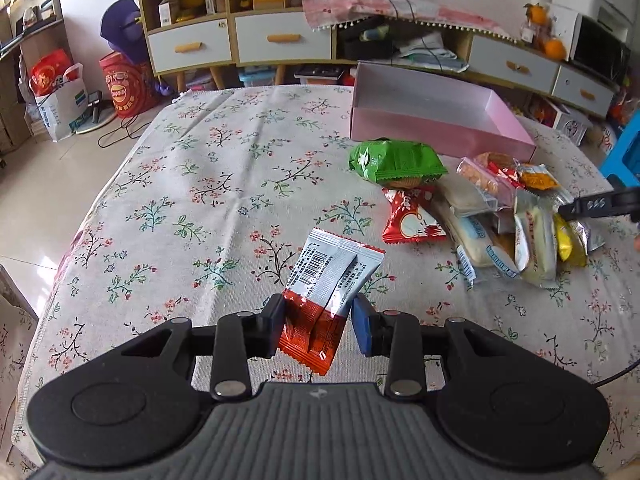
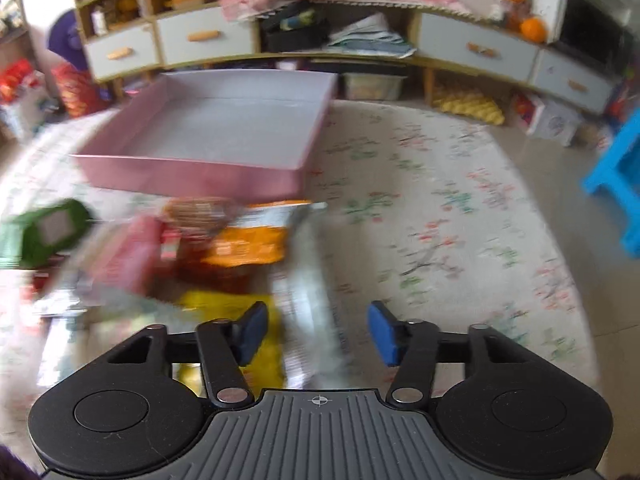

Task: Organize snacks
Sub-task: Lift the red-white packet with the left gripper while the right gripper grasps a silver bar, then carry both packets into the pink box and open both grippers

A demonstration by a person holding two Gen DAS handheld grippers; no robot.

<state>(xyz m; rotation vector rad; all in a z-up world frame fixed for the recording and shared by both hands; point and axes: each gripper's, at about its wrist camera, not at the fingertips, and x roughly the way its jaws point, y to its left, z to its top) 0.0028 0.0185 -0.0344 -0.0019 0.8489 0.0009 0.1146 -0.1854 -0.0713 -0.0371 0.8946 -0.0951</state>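
Between the blue pads of our left gripper sits a flat red-and-silver foil snack packet, barcode side up, and we have it pinched by its red end while the silver end sticks out forward above the floral-print cloth covering the desk. Off to the right lies the heap of mixed wrapped snacks, with a green crinkly packet at its far edge and a red-and-white packet just beside that. Behind the heap stands the shallow pink cardboard box, open at the top, nothing visible inside it.

Over on our right wrist view everything is smeared with blur, but we can see our right gripper with its pads spread apart and nothing between them, hanging over the near edge of the snack heap, a yellow wrapper directly below. The pink box sits just beyond the heap. A bright blue stool stands on the floor at the far right.
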